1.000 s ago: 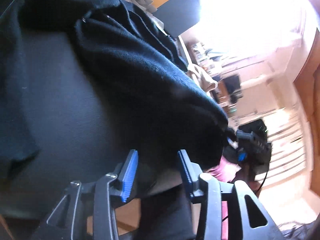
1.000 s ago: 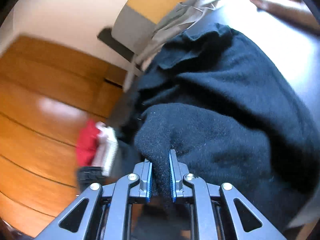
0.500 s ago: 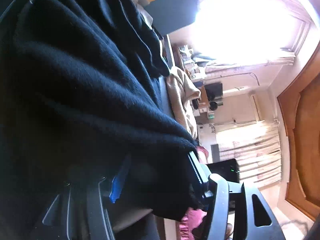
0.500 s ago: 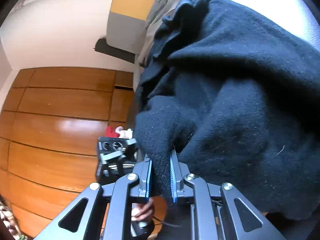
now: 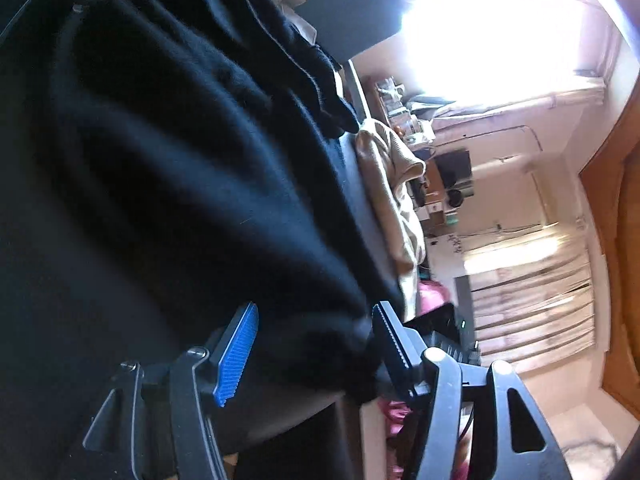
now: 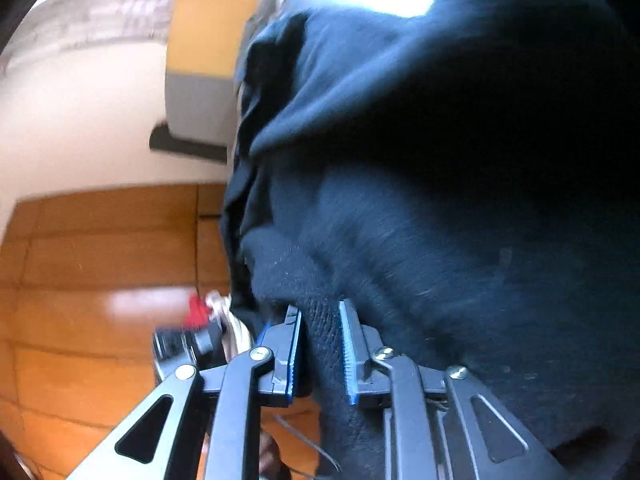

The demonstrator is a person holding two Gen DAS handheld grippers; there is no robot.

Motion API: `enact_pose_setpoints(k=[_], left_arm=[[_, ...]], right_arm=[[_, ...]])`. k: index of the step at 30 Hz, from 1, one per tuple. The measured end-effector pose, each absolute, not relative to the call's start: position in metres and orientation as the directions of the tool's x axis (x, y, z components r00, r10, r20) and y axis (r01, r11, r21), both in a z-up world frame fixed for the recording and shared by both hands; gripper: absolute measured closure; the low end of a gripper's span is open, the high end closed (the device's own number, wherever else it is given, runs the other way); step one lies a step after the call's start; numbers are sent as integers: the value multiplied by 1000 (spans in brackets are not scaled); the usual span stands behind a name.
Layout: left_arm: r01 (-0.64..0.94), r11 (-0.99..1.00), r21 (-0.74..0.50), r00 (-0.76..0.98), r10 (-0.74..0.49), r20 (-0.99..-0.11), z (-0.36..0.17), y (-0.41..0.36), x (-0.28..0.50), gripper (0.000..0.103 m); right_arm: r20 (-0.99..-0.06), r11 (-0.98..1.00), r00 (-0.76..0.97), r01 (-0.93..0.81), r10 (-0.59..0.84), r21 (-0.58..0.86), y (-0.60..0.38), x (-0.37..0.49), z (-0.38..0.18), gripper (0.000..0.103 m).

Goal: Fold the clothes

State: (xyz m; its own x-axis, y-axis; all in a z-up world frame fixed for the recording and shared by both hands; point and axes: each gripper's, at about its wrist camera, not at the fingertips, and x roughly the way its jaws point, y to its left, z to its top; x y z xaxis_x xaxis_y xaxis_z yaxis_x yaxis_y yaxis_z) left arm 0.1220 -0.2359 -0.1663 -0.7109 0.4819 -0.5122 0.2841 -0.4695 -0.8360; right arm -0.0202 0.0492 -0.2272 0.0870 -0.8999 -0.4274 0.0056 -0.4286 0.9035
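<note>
While the right hand-held gripper pinches a fold of the black sweater as before, its pads now sit slightly wider; the left hand-held gripper remains spread around the hem, the sweater now hanging beside a beige garment.

Sunlit curtains hang by a bright window (blown out); wooden panelling; cluttered shelves

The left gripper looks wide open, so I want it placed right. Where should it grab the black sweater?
Judging by the pose: the black sweater bunches into a thick edge between the left gripper's open jaws. Close there, coming from below along the fingers; the right gripper already pinches a similar fold.
</note>
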Motion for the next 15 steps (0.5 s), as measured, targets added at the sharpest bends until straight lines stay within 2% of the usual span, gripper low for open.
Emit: enact_pose_setpoints(k=[5, 9, 10, 12, 14, 15], left_arm=[[270, -435, -859, -710, 512, -483, -166, -237, 117, 43], [303, -433, -849, -699, 504, -507, -175, -238, 97, 45], [307, -441, -844, -701, 495, -513, -175, -236, 93, 49], [325, -495, -806, -688, 461, -561, -175, -234, 92, 81], [335, -545, -769, -673, 433, -600, -175, -233, 92, 90], [340, -555, -759, -670, 424, -610, -174, -235, 96, 93]], right_arm=[[-422, -424, 83, -6, -903, 906, 51, -24, -229, 88], [-408, -410, 75, -19, -910, 912, 50, -21, -232, 88], [-406, -409, 76, -20, -910, 912, 50, -21, -232, 88], [-403, -406, 81, -24, -911, 913, 48, -21, -233, 88], [-402, -405, 121, 4, -908, 914, 53, -18, -230, 83], [-412, -411, 148, 37, -899, 911, 52, -15, -227, 76]])
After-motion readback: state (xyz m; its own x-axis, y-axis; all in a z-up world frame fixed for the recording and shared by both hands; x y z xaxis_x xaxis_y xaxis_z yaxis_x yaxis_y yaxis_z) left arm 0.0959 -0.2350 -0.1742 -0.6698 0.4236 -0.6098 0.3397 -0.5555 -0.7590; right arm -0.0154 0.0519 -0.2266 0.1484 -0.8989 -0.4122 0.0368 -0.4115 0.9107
